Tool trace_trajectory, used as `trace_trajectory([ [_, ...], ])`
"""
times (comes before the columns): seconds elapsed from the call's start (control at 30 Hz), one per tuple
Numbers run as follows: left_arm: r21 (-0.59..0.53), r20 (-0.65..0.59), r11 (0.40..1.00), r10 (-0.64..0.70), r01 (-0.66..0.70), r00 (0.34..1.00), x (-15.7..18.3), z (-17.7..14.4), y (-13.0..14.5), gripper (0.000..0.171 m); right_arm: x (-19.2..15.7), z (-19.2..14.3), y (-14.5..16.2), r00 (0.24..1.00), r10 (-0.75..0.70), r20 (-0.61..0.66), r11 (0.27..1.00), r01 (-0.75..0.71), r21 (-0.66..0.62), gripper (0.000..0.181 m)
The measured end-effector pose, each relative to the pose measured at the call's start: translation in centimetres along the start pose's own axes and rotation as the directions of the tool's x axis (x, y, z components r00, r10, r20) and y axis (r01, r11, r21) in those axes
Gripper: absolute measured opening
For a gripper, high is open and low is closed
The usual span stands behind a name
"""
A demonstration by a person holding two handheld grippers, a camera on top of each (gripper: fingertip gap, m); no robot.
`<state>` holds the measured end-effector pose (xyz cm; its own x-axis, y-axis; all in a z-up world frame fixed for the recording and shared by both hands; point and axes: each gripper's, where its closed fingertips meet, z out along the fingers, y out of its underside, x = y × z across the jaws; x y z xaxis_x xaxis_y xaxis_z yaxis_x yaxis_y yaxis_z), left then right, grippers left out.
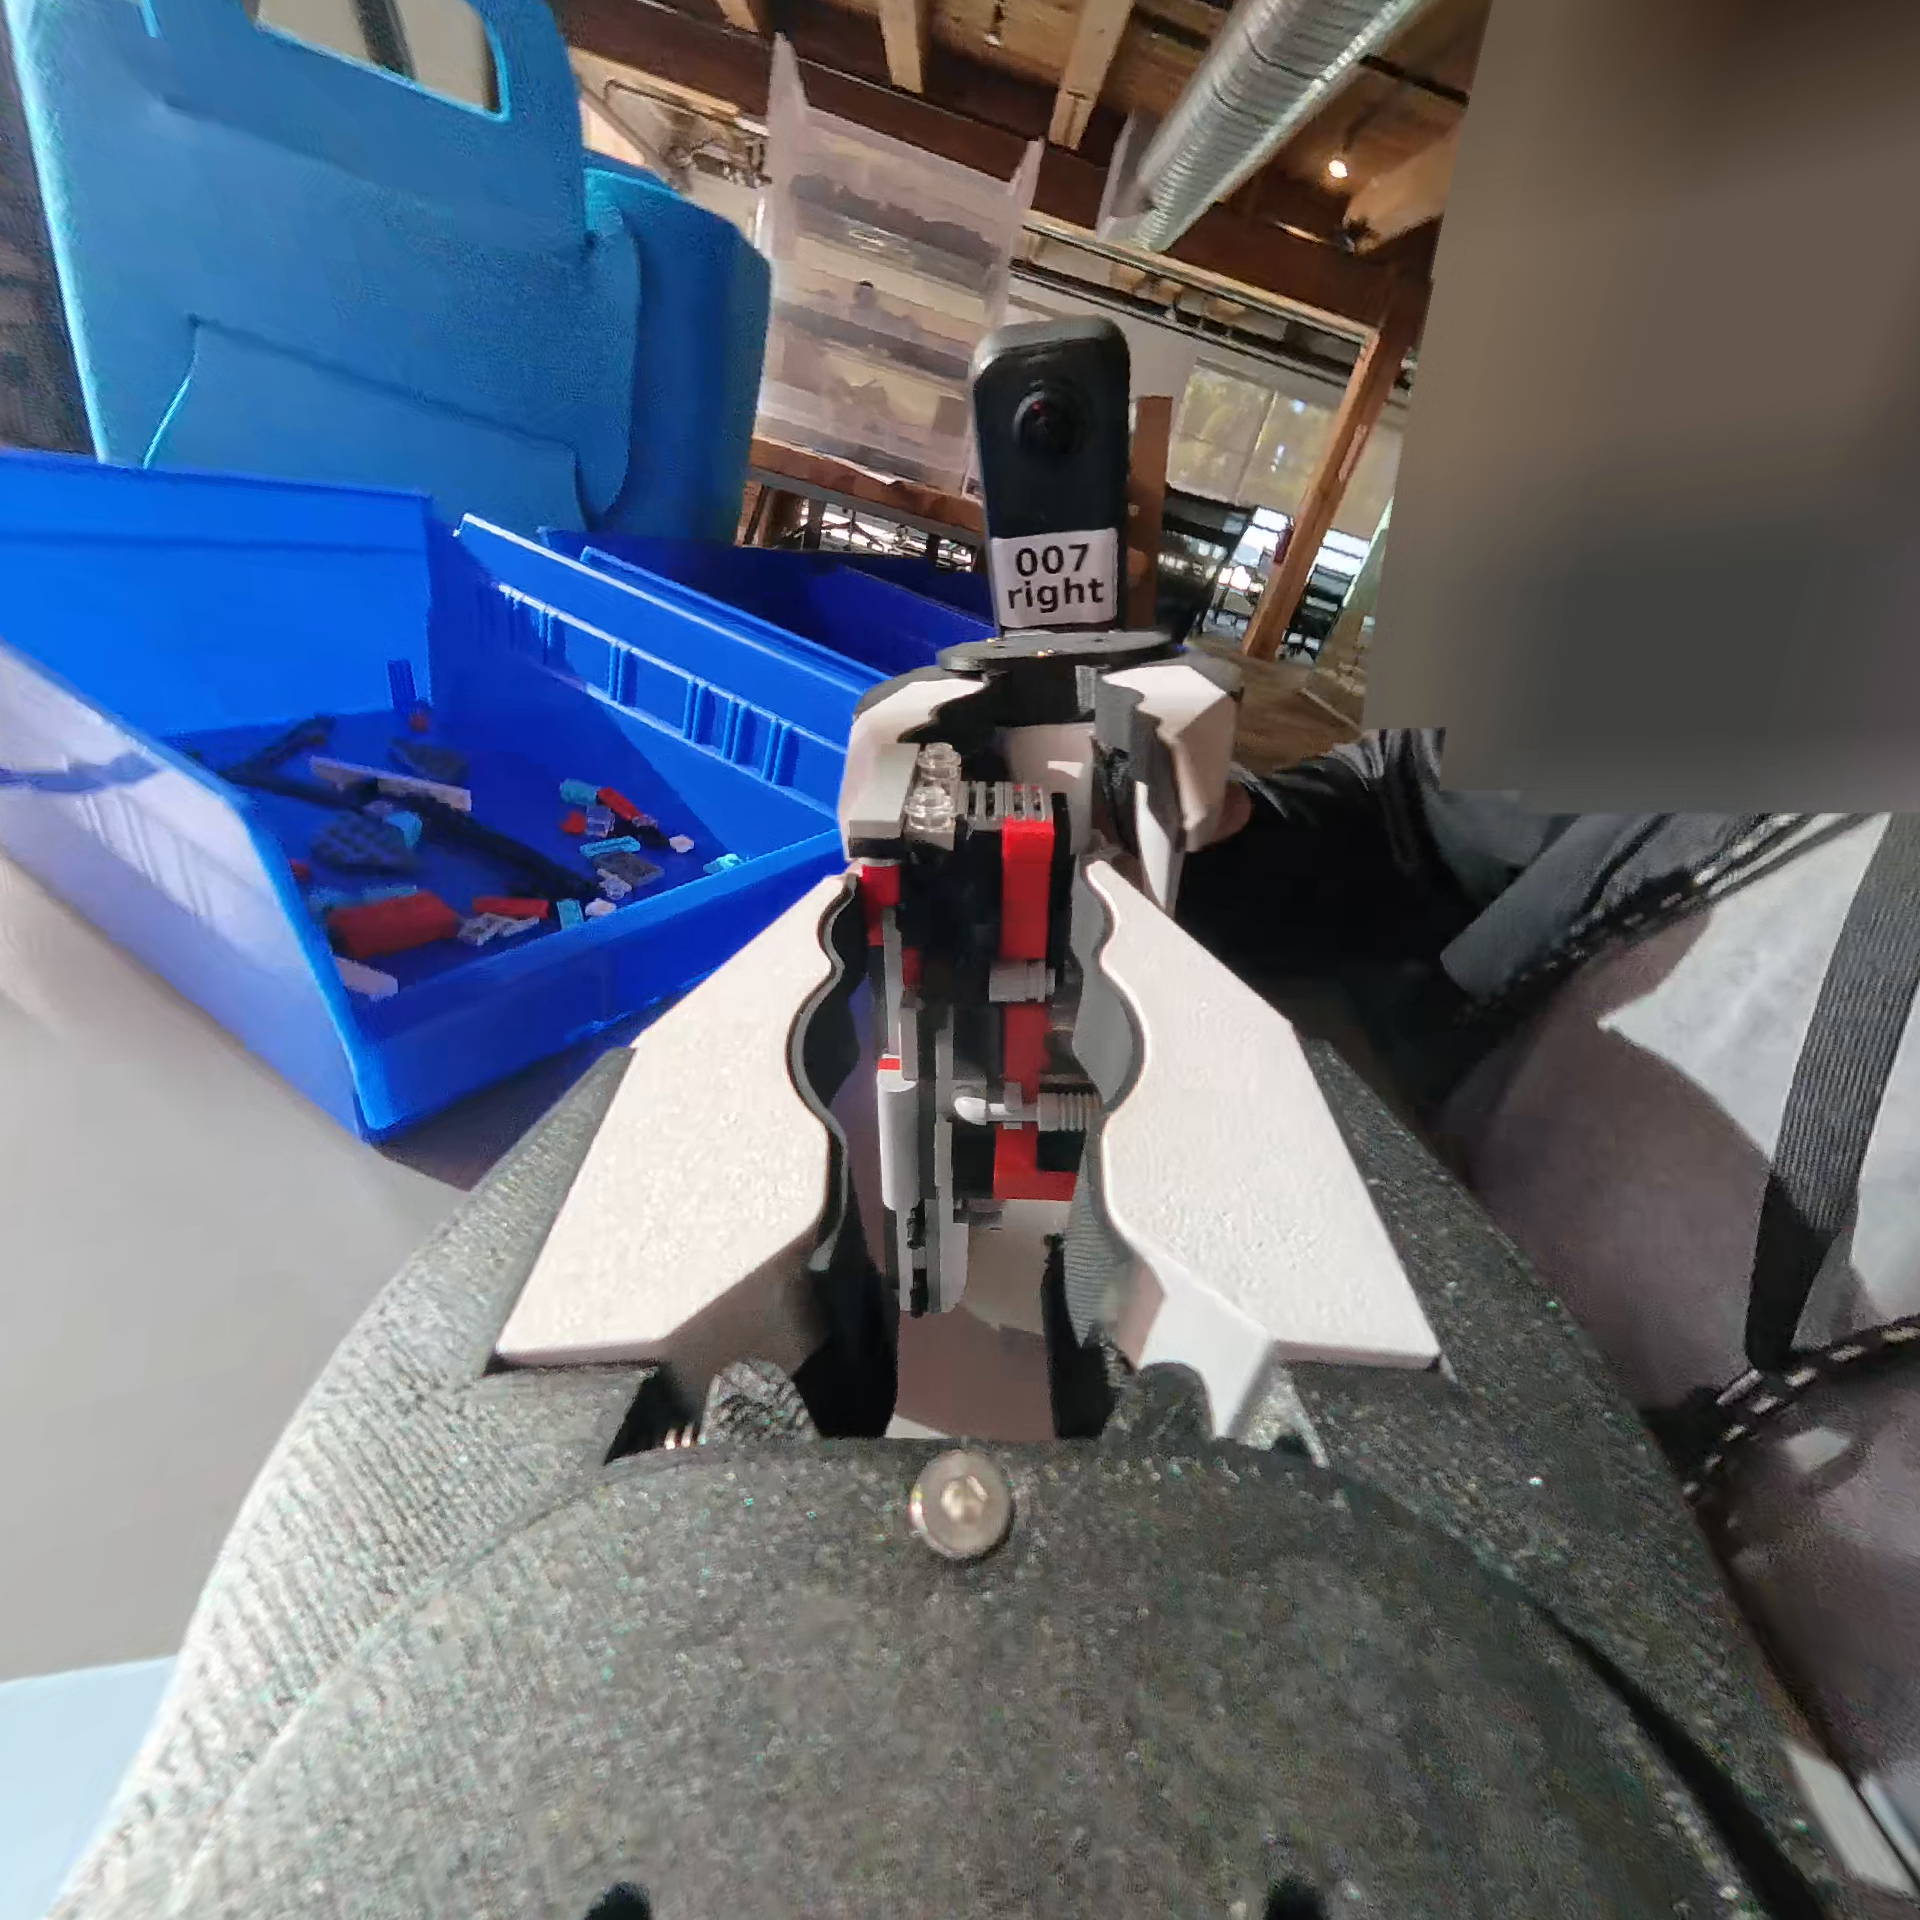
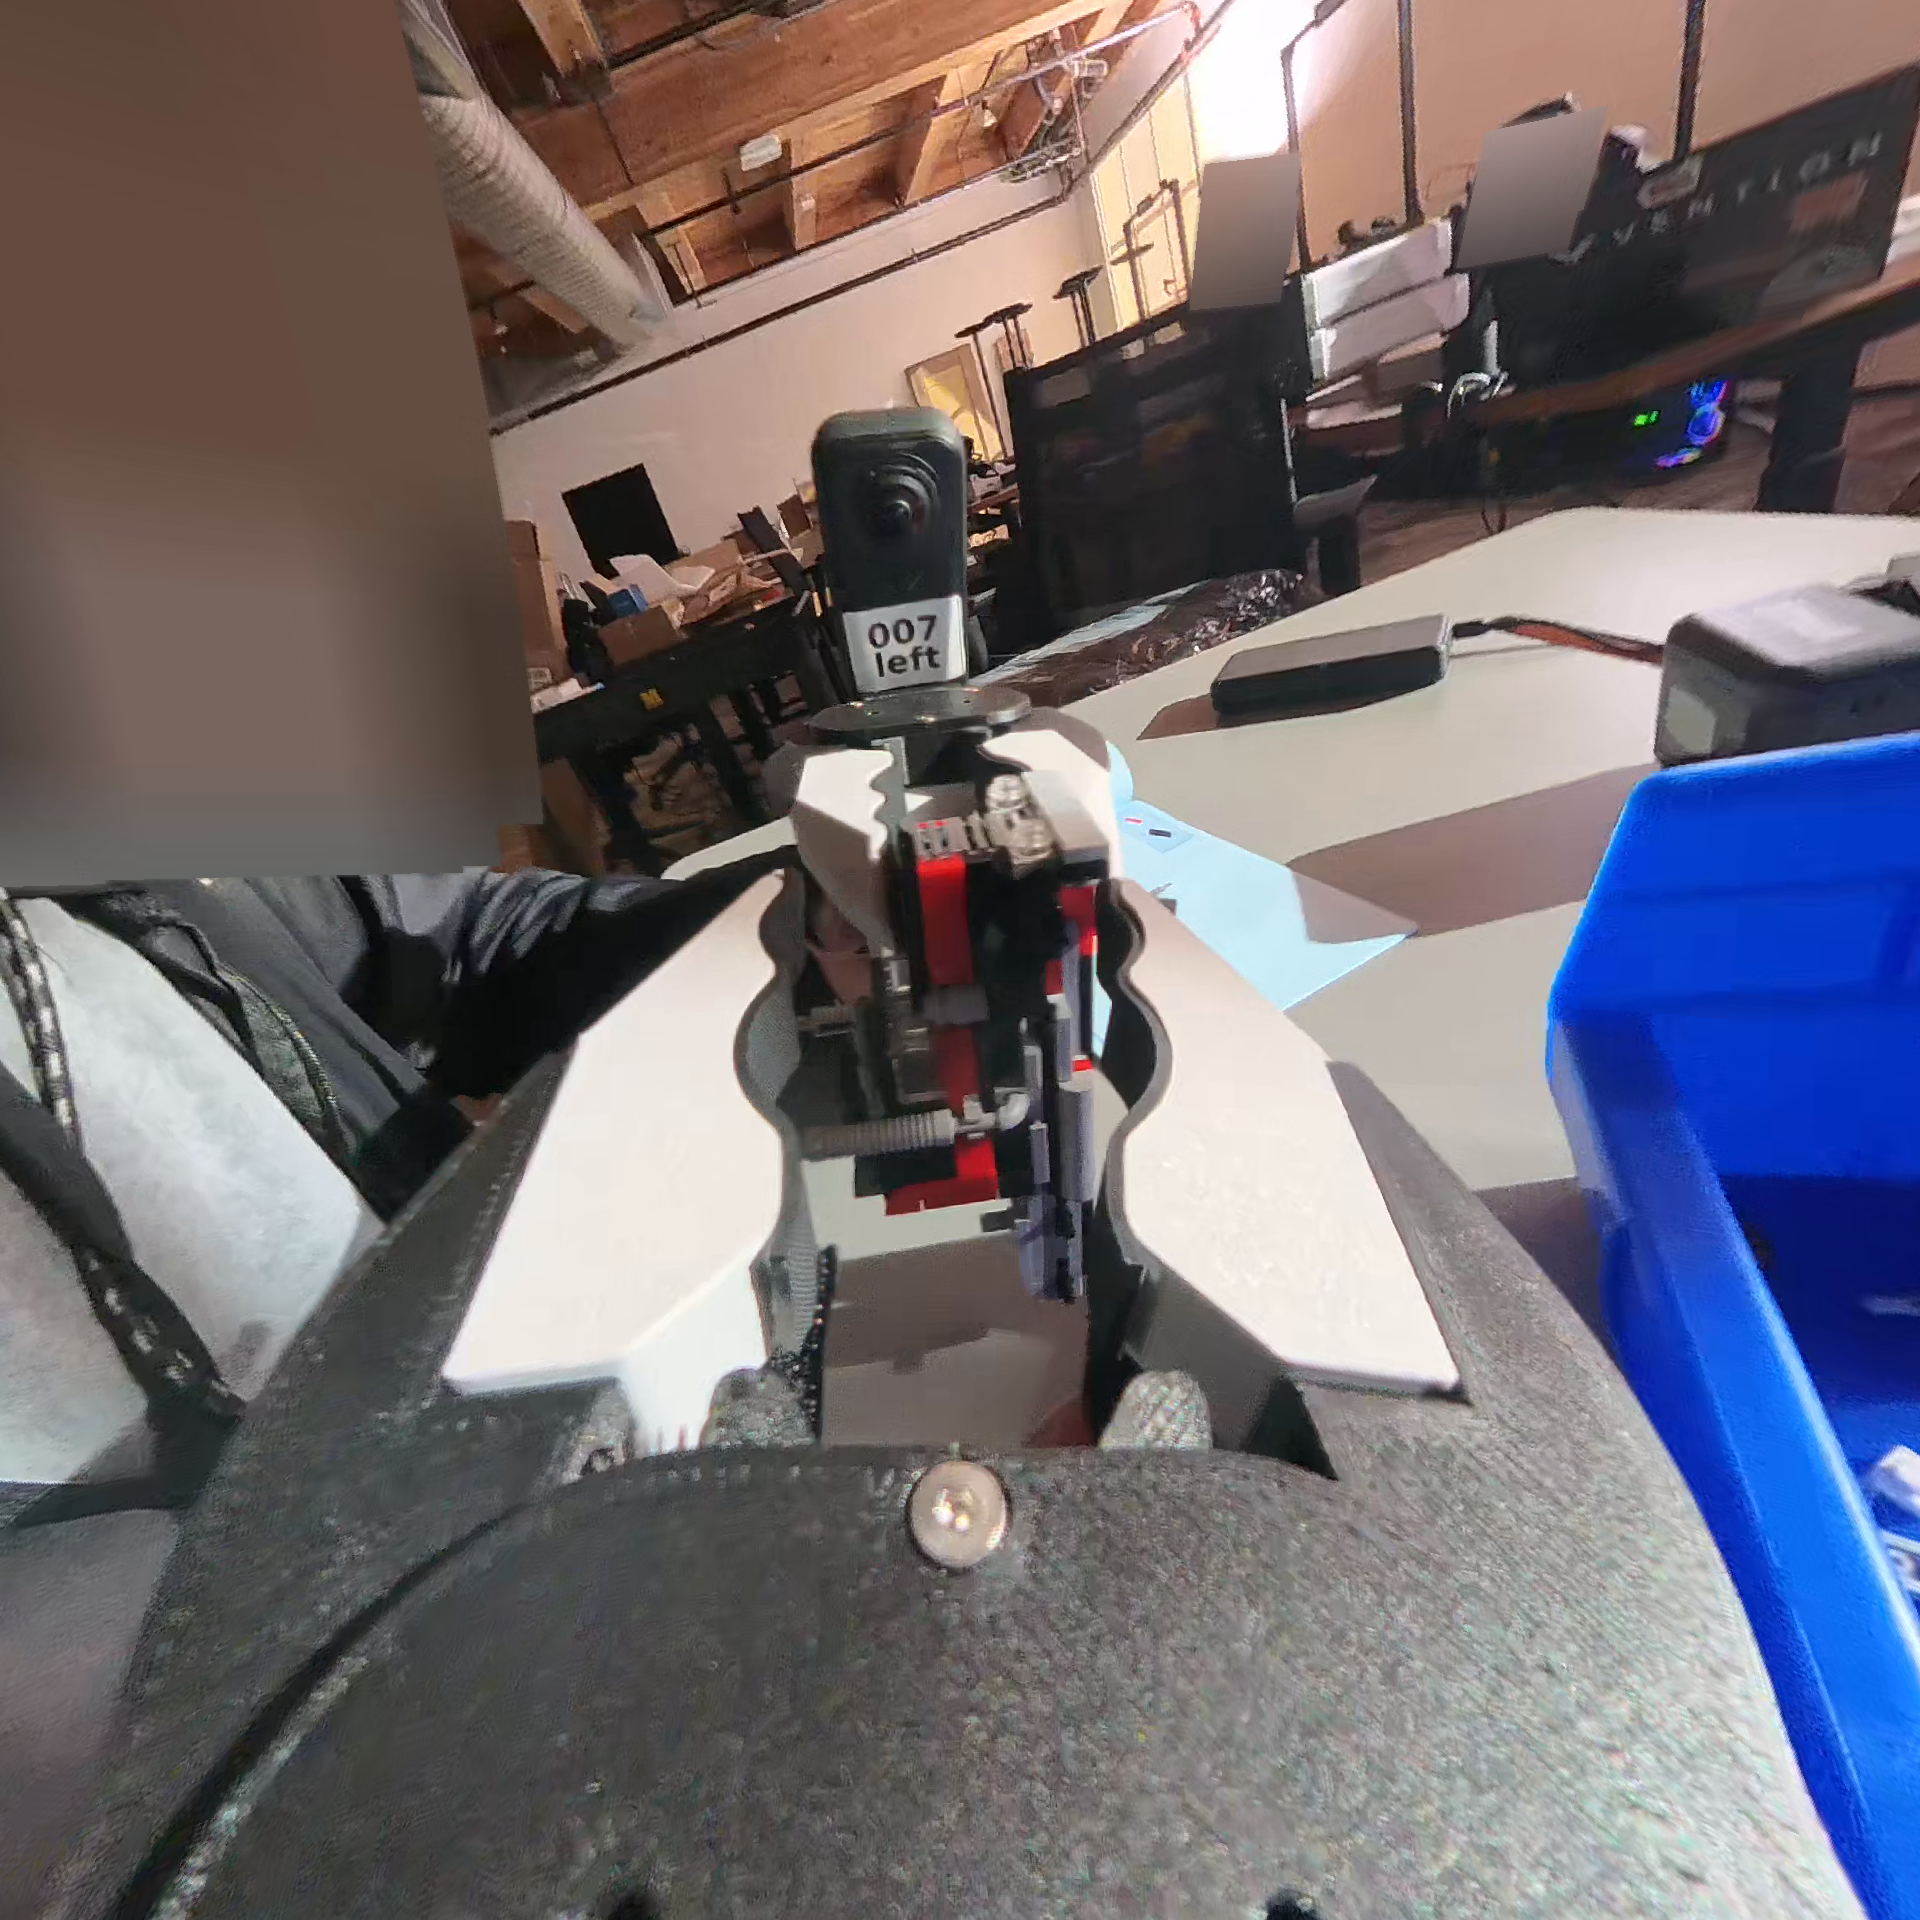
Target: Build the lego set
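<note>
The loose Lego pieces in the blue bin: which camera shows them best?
The left wrist view: it looks down into the open blue bin, with the loose Lego pieces spread across its floor. The right wrist view shows only the bin's outer wall, its contents barely visible.

Workshop: timber ceiling beams (image 2: 873,62), workbenches (image 2: 665,686)

Each gripper has two pale grey, wavy-edged fingers (image 1: 727,1122) set in a black, grainy printed body (image 1: 935,1662) with one silver screw (image 1: 958,1503) at its middle. The opposite gripper's black wrist camera (image 2: 890,540) carries a white sticker (printed). The person wears a dark jacket sleeve (image 2: 488,966) and a black-strapped grey top (image 1: 1714,1091).
</note>
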<state>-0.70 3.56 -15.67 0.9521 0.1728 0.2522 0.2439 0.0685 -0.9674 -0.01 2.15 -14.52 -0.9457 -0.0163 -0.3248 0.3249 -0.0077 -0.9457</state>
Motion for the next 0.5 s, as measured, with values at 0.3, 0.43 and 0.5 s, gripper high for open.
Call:
trace_trajectory([
  [0.3, 0.108, -0.052, 0.990, -0.087, 0.092, 0.995, -0.1, -0.7, -1.2, 0.039, 0.3, 0.6, 1.3, 0.998, -0.018, -0.057, 0.996, 0.013, -0.092, 0.056],
  [0.43, 0.114, -0.081, 0.991, -0.059, 0.068, 0.995, 0.6, -0.5, -1.2, 0.039, 0.1, 0.5, 0.9, 0.999, -0.019, -0.046, 0.997, 0.015, -0.072, 0.047],
  [0.5, 0.115, -0.091, 0.991, -0.054, 0.064, 0.994, 0.8, -0.4, -1.1, 0.039, 0.1, 0.5, 1.1, 0.998, -0.035, -0.050, 0.996, 0.031, -0.082, 0.043],
])
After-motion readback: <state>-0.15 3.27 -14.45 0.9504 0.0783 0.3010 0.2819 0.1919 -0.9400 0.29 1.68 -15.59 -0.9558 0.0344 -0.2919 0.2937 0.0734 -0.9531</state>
